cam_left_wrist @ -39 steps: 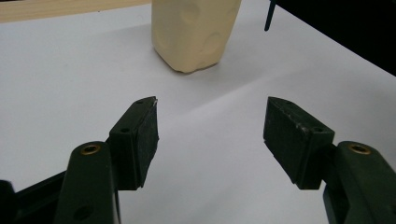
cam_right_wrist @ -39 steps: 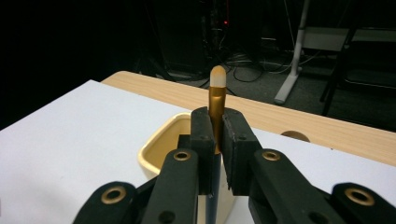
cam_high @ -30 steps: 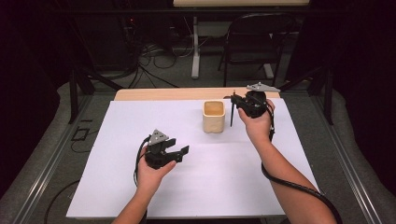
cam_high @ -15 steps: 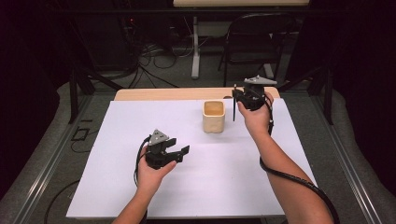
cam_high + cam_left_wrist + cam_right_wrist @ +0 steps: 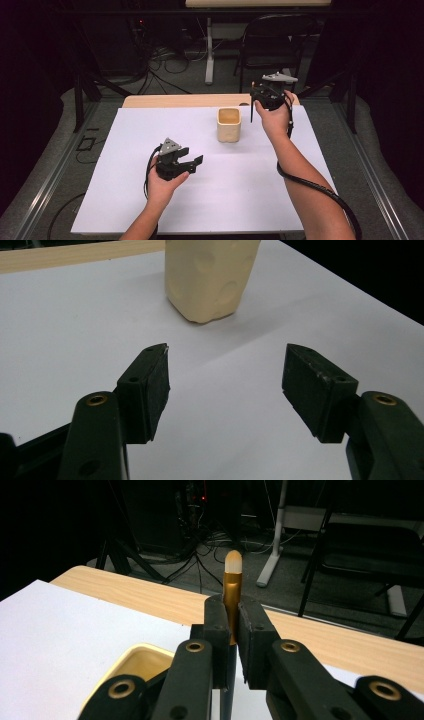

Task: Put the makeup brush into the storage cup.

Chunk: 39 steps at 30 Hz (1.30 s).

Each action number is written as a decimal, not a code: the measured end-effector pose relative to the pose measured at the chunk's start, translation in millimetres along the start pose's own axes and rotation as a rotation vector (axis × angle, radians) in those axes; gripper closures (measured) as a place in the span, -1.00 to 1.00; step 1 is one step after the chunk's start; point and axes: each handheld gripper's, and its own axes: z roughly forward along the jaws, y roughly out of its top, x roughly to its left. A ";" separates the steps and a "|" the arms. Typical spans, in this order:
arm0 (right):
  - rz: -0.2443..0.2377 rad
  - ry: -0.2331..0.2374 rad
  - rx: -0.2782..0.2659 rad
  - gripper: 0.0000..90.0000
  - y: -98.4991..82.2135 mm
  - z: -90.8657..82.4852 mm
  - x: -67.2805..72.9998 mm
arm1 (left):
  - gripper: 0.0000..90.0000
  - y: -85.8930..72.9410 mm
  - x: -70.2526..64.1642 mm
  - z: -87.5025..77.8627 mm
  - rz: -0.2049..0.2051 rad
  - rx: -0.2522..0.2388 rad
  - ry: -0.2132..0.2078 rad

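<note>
A cream cup [image 5: 229,125] with dimpled sides stands on the white sheet [image 5: 150,130], and my left gripper view catches the cup [image 5: 210,280] from low down. Right of the cup and above its rim, my right gripper [image 5: 255,96] is shut on a dark pencil [image 5: 251,111] that hangs straight down beside the cup. In the right gripper view the pencil's gold ferrule and pale eraser tip [image 5: 232,577] stick up between the closed jaws of my right gripper [image 5: 231,617], with the cup's rim [image 5: 135,655] below. My left gripper [image 5: 192,165] rests open near the sheet's middle, and nothing lies in my left gripper [image 5: 225,367].
A strip of bare wooden tabletop [image 5: 170,101] runs behind the sheet. Beyond the table stand a black folding chair [image 5: 280,40], a white table leg [image 5: 210,55] and floor cables [image 5: 165,55]. A cable [image 5: 310,185] trails from the right gripper along the forearm.
My right gripper has lifted and drawn slightly back beside the cup, carrying the pencil up with it. The left gripper has stayed put and open.
</note>
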 end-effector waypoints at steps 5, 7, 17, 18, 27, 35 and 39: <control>-0.007 0.004 -0.014 0.86 10.3 -0.9 6.8 | -0.21 0.3 0.4 -1.1 -0.003 -0.004 0.004; -0.017 0.011 -0.020 0.86 14.4 -0.5 11.4 | -0.21 0.4 0.8 -1.6 -0.003 -0.007 0.003; -0.051 0.057 -0.032 0.86 26.3 5.9 42.3 | -0.21 0.1 1.1 -2.1 -0.005 -0.010 0.005; -0.054 0.058 -0.035 0.86 26.8 6.3 43.7 | -0.21 0.2 1.2 -2.3 -0.005 -0.011 0.004; -0.072 0.085 -0.038 0.86 30.0 10.0 61.0 | -0.21 0.6 0.1 -1.4 -0.001 -0.009 0.001; -0.079 0.085 -0.033 0.86 28.7 12.1 63.7 | -0.21 1.0 0.4 -1.8 -0.002 -0.012 0.000; -0.080 0.084 -0.032 0.86 28.2 12.3 64.1 | -0.21 0.9 0.4 -1.8 -0.001 -0.010 0.000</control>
